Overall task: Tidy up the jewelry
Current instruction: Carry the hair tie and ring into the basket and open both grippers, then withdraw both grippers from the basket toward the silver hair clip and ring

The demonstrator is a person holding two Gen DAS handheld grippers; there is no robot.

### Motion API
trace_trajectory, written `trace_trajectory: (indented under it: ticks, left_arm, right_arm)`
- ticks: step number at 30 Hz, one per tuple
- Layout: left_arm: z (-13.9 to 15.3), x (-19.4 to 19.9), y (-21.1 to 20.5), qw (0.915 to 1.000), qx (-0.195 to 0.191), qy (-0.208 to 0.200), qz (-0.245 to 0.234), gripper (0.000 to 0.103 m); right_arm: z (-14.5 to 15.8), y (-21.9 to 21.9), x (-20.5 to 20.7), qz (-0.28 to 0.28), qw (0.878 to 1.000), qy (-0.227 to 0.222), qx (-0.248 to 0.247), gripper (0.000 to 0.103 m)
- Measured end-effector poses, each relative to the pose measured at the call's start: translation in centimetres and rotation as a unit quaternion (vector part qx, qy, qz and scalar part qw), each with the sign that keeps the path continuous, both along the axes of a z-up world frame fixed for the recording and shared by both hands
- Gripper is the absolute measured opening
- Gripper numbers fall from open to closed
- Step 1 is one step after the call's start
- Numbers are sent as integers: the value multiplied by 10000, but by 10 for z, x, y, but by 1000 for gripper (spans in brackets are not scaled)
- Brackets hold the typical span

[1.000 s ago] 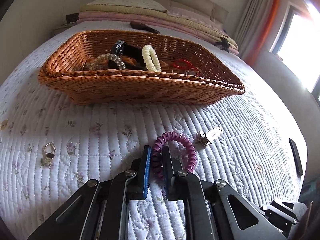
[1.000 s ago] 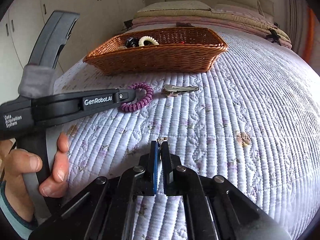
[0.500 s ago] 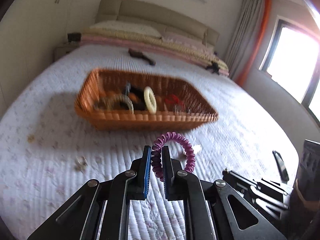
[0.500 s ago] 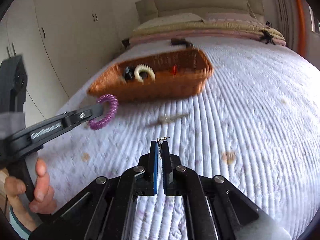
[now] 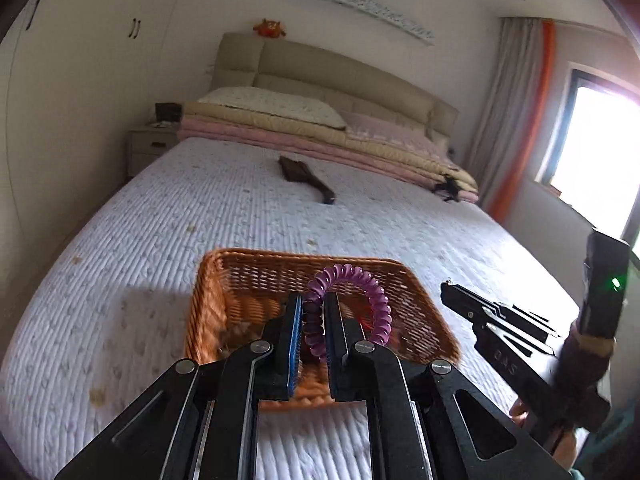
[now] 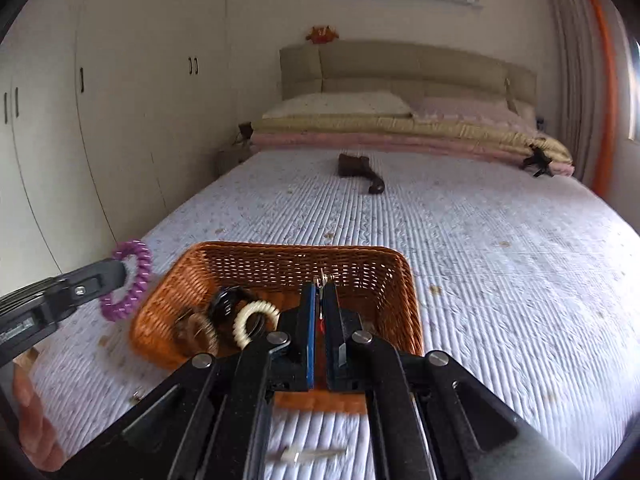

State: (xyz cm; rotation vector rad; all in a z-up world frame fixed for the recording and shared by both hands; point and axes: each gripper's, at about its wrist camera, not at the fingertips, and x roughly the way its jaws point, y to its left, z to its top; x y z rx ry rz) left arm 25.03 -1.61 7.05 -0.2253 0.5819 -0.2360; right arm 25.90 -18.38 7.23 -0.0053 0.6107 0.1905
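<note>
My left gripper [image 5: 311, 300] is shut on a purple spiral hair tie [image 5: 362, 294] and holds it in the air over the near part of the wicker basket [image 5: 224, 276]. In the right wrist view the hair tie [image 6: 130, 286] hangs left of the basket [image 6: 408, 300]. My right gripper [image 6: 320, 290] is shut on a small metal earring [image 6: 323, 279], held above the basket. The basket holds a cream spiral hair tie [image 6: 254, 320], a black one [image 6: 224, 300] and a brownish bracelet [image 6: 196, 330].
The basket sits on a white quilted bed [image 6: 500, 264]. A silver hair clip [image 6: 308, 455] lies on the quilt in front of the basket, a small ring piece [image 6: 136, 397] at its left. A dark brush [image 6: 360, 170] lies farther up, near the pillows [image 6: 340, 106].
Both grippers lifted off the quilt and moved forward to the basket, the left carrying the purple hair tie, the right carrying the earring. The hair clip stayed on the bed.
</note>
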Motion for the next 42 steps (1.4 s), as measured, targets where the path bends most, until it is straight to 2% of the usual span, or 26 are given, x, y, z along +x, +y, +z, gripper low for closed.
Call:
trace_trajectory:
  ticks: [4, 7, 12, 14, 16, 23, 25, 27, 28, 35, 37, 39, 42]
  left_arm:
    - [-22, 28, 4, 9992, -193, 353, 67, 10]
    - [-42, 40, -6, 9982, -182, 566, -23, 10]
    - [-67, 44, -20, 9971, -108, 738, -179, 10]
    - [-74, 45, -25, 9962, -11, 835, -259, 10]
    - [-77, 44, -28, 9963, 107, 803, -273, 10]
    - [-74, 41, -27, 9970, 162, 723, -233, 13]
    - [-72, 39, -26, 9971, 231, 702, -191, 17]
    - [-71, 39, -24, 9970, 162, 723, -219, 40]
    - [-70, 37, -23, 9973, 145, 697, -186, 44]
    - [-45, 10, -10, 9990, 65, 368, -262, 45]
    - [-34, -1, -3, 9992, 13, 249, -302, 45]
    - [-21, -15, 7, 9995, -31, 114, -308, 45]
    - [-4, -36, 27, 9995, -124, -67, -297, 48]
  right_arm:
    - [-19, -2, 47, 47, 9980, 581, 225, 4]
    - [-36, -1, 72, 15, 9944, 1006, 325, 4]
    - [-59, -9, 91, 16, 9876, 1497, 462, 4]
    - [-68, -10, 93, 73, 9866, 1586, 373, 4]
    - [-73, -10, 89, 87, 9875, 1555, 256, 4]
    - [-68, -14, 85, 155, 9870, 1535, 454, 6]
    - [-64, -14, 82, 157, 9878, 1487, 442, 6]
    - [-62, -14, 80, 139, 9882, 1477, 385, 6]
    - [-61, -14, 79, 144, 9883, 1471, 376, 6]
    - [-38, -20, 55, 199, 9903, 1243, 591, 8]
    - [-30, -20, 43, 223, 9912, 1135, 646, 16]
    - [-22, -18, 28, 241, 9921, 999, 715, 38]
    - [-9, -19, 1, 269, 9925, 778, 901, 39]
